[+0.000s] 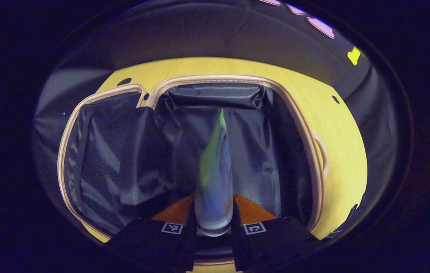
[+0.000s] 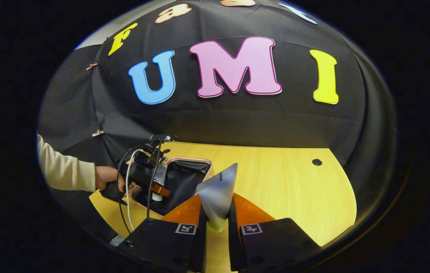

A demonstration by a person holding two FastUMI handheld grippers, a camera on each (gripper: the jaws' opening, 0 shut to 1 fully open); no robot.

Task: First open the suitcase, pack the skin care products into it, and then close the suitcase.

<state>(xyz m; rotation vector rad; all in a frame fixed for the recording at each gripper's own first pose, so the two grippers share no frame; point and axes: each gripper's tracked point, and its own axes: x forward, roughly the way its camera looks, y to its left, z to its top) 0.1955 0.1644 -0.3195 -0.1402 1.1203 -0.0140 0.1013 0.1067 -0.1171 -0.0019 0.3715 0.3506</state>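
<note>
**Left gripper view: tube over the open case**

Left gripper view puts your left gripper (image 1: 213, 223) clamped on a green-and-white tube (image 1: 215, 170), hanging over the open suitcase (image 1: 237, 151) on the table (image 1: 336, 151). Right gripper view has the right gripper (image 2: 216, 222) pinching a silver tube (image 2: 218, 197) near its cap end, above the bare table beside the case. Both tubes look light, soft and likely slick, so hold near the stiff cap shoulder and don't squeeze hard. The left view gives you the dark lining and mesh pocket (image 1: 97, 159); the right view gives you your hand (image 2: 106, 178) and the left gripper from outside.
</note>
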